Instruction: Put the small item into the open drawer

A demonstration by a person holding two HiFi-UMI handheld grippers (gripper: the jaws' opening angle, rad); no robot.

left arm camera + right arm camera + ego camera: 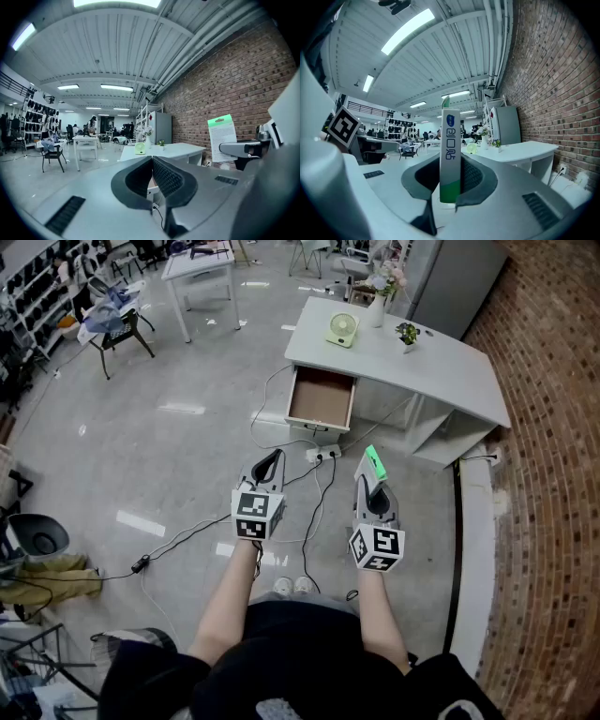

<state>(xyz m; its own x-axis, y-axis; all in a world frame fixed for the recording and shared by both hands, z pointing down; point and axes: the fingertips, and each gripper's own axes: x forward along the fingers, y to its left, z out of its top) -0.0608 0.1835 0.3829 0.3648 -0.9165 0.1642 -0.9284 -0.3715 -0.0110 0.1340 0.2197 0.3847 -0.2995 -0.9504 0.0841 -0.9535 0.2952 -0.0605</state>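
A person stands on the grey workshop floor, well short of the white worktop [422, 362], with a grey two-jaw tool in each hand, both aimed roughly level towards it. The right tool [451, 161] is closed part-way on a slim white-and-green card pack with blue print [450, 154], pinched near its green lower end so it stands upright and clear of the jaws, apparently ready to be reached forward and let go. The left tool [152, 161] has its jaws pressed together on nothing and seems merely held alongside. The task's brown-lined drawer [321, 399] is pulled out of the worktop's front and looks bare inside. On top sit a pale green desk fan [342, 329], a white vase of flowers [378, 306] and a small potted plant [407, 334].
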